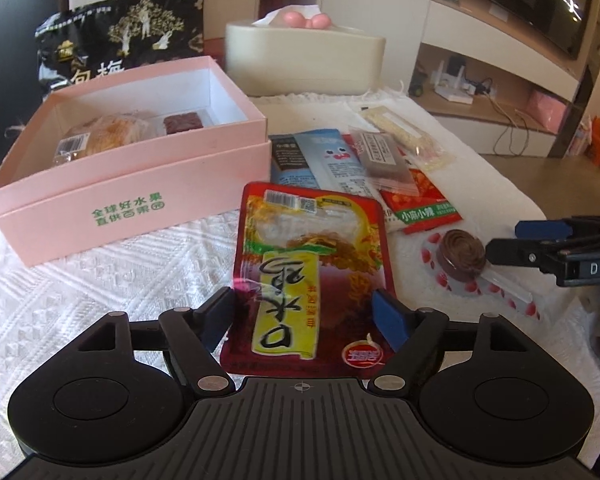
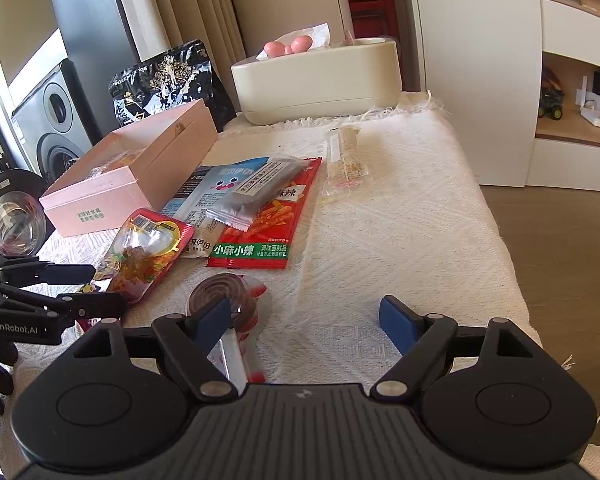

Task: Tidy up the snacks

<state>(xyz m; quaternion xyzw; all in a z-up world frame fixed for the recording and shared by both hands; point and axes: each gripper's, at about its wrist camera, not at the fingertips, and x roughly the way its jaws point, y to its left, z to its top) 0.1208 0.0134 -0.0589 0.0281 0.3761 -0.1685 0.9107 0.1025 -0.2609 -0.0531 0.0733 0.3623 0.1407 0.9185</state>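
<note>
**A:** Status on the left claw?

**B:** Spread wide, holding nothing. The red-and-yellow snack pouch lies flat on the white-cloth worktop, its near end between my two blue pads. I can't tell whether either pad touches the film.

**A:** Where is it relative to the pink box?

**B:** Just right of the box's front corner, and nearer me than the box. The box is open, with a wrapped pastry and a dark bar already inside.

**A:** Long axis?

**B:** It runs straight away from me along the finger line, tilted a little. So my pads bracket the short width. I'd judge a plain close should pinch the near edge without reorienting.

**A:** Right claw?

**B:** Also wide and empty. It sits right of the pouch, over the spiral lollipop, whose stick points back toward me under my left-hand pad.

**A:** Which arm takes the pouch?

**B:** Left. It's already straddling it and is on the box side. From the grip point the box is forward and left.

**A:** Risks?

**B:** Slick film could buckle or slide. The rest of the pile lies further right of the box: blue packet, red spicy-strip packet and clear cereal bar.
</note>
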